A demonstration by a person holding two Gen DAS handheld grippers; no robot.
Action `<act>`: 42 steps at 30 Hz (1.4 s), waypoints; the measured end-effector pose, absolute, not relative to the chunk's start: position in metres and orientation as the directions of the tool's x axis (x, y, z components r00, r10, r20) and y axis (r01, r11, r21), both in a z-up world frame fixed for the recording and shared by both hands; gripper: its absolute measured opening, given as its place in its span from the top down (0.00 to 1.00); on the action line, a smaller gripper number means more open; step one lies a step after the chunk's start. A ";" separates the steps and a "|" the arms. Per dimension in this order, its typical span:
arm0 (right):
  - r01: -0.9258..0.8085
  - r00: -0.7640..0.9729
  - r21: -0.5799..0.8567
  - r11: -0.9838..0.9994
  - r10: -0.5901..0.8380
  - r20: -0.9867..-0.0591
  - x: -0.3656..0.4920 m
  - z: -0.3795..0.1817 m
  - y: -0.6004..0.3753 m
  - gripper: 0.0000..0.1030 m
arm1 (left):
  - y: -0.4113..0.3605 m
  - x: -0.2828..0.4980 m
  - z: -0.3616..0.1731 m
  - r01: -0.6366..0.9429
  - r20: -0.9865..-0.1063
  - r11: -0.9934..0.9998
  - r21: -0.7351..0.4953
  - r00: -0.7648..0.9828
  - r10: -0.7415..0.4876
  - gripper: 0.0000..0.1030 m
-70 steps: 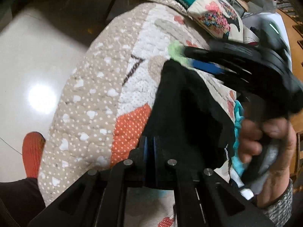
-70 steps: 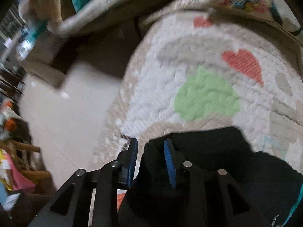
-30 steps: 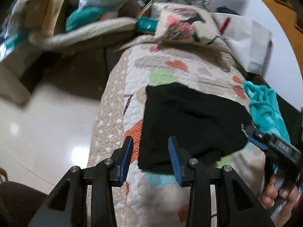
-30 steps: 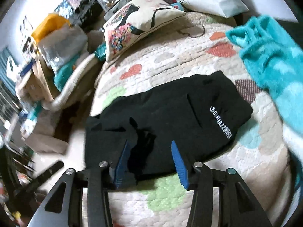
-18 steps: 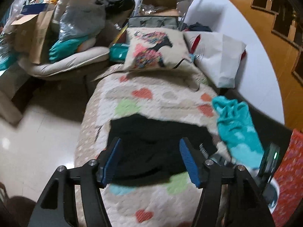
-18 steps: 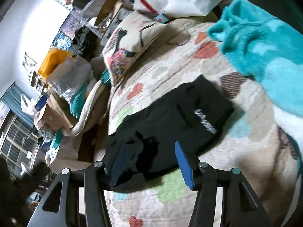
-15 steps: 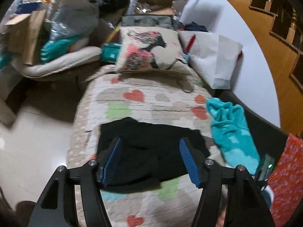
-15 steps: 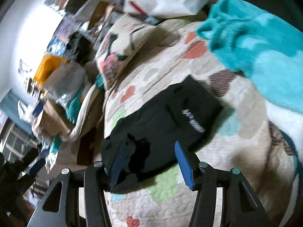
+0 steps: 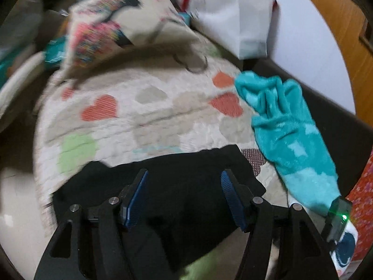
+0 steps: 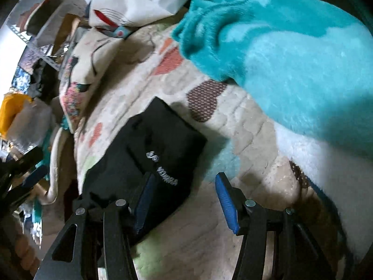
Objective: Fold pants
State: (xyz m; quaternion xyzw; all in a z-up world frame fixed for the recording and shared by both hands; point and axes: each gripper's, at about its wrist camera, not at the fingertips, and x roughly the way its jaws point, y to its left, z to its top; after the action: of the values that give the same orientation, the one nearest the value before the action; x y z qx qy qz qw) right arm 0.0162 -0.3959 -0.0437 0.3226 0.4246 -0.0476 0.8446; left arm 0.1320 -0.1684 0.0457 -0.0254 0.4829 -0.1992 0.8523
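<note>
The black pants (image 9: 181,186) lie folded in a flat rectangle on the heart-patterned quilt (image 9: 149,121). White lettering shows on them in the right wrist view (image 10: 160,154). My left gripper (image 9: 184,177) is open and empty, held above the middle of the pants. My right gripper (image 10: 184,184) is open and empty, above the pants' near right corner, its left finger over the black cloth and its right finger over bare quilt.
A fluffy teal garment (image 9: 286,130) lies on the quilt right of the pants, large in the right wrist view (image 10: 279,46). A patterned cushion (image 9: 112,25) and a white bag (image 9: 233,14) sit at the far end. The other gripper's blue-padded fingers (image 10: 35,175) show at the left edge.
Both grippers let go of the pants, opened wide and lifted back. The pants now lie folded on the quilt. Both views have since swung right toward the teal garment.
</note>
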 end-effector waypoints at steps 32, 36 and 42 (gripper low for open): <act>0.191 0.685 0.476 0.859 0.231 -0.691 0.044 -0.033 -0.356 0.83 | -0.251 0.181 0.023 0.571 -0.824 0.771 -0.283 0.265 -0.500 0.89; 0.067 0.717 0.406 0.911 0.239 -0.655 0.033 -0.003 -0.325 0.83 | -0.201 0.176 0.049 0.515 -0.781 0.785 -0.345 0.307 -0.544 0.89; -0.141 0.721 0.262 0.955 0.280 -0.634 0.014 0.025 -0.255 0.83 | -0.119 0.166 0.052 0.390 -0.735 0.809 -0.439 0.362 -0.573 0.89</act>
State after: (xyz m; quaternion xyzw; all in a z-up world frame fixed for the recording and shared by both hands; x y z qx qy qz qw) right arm 0.0144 -0.2554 0.0251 0.0977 0.3558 0.1143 0.9224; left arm 0.1662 -0.1189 0.0518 -0.0948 0.4823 -0.2938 0.8198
